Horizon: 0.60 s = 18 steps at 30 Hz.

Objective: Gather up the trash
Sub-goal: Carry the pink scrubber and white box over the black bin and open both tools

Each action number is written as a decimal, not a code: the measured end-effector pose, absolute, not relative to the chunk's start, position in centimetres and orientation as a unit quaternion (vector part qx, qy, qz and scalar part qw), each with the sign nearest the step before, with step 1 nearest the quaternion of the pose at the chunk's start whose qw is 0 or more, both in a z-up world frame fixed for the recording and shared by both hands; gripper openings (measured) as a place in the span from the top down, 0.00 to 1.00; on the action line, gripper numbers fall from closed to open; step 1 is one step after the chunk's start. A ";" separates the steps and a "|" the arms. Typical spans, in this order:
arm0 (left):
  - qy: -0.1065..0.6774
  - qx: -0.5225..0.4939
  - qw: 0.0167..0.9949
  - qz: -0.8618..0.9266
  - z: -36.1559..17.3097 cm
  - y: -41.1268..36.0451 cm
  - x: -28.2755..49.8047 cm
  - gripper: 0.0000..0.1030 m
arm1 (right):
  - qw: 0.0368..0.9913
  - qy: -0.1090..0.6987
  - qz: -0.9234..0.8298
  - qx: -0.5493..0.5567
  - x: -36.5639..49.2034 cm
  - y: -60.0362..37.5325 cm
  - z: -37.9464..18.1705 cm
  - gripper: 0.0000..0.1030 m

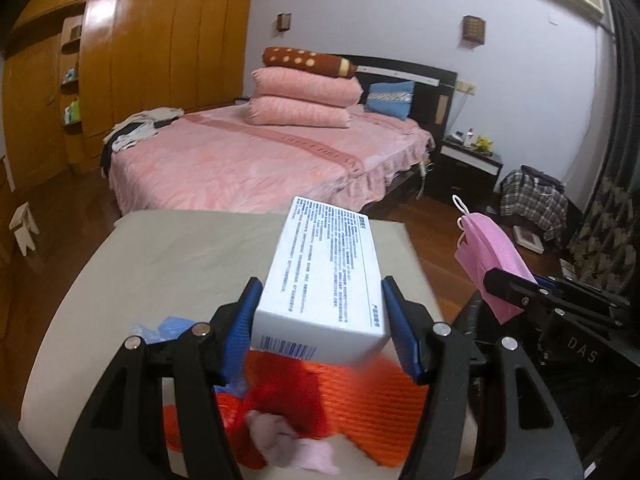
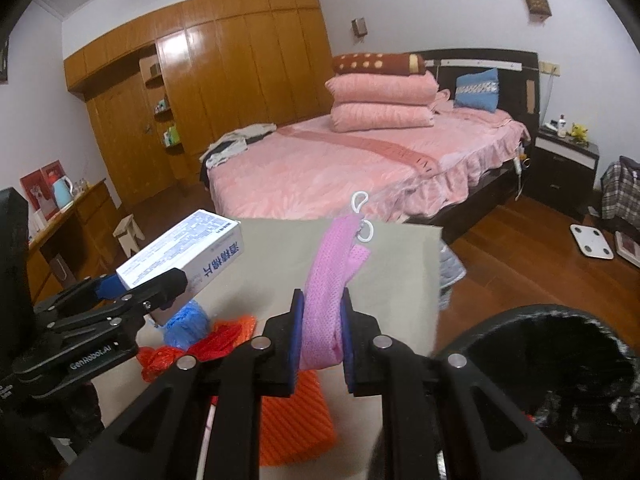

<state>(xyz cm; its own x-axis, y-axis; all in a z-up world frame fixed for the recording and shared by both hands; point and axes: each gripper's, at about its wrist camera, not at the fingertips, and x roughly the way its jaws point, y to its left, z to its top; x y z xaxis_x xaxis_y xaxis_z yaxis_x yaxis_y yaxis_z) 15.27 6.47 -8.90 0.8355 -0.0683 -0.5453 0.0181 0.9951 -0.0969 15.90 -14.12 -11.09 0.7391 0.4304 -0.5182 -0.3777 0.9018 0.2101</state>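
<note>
A: So, biggest first: what fills the upper half of both views?

B: A bed with a pink cover, stacked pink pillows at its head, and a long wooden wardrobe along the upper left wall. Below that, in the middle of each frame, sits a table with a grey-beige top.

A: And what lies on the table?

B: At the bottom of the left wrist view, an orange ribbed cloth, a red mesh bag beside it, something crumpled and blue left of centre, and a pale pink scrap that is too blurred to name, perhaps tissue.

A: How do the tongs stand?

B: The left gripper is clenched on a white printed carton, its blue pads against the two long sides; the carton hangs above the table, pointing toward the bed. The right gripper is pinched on a pink mesh pouch, which stands up from between its fingers, small white hooks at its top end.

A: Anything at lower right?

B: A dark round opening with a black lining, beside the table in the right wrist view.
</note>
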 end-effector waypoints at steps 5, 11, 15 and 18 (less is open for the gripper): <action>0.276 -0.037 0.959 -0.046 -7.9 3.6 14.3 0.43 | 0.939 0.275 0.198 0.050 14.2 -16.7 -9.8 0.84; 0.262 -0.036 0.961 -0.082 -6.8 0.3 13.0 0.43 | 0.949 0.260 0.172 0.054 12.0 -20.0 -8.7 0.84; 0.259 -0.030 0.959 -0.108 -6.6 -2.1 12.3 0.43 | 0.954 0.254 0.148 0.055 10.5 -22.5 -8.2 0.84; 0.261 -0.025 0.956 -0.128 -6.7 -3.9 12.1 0.43 | 0.957 0.254 0.129 0.058 9.4 -24.2 -8.3 0.84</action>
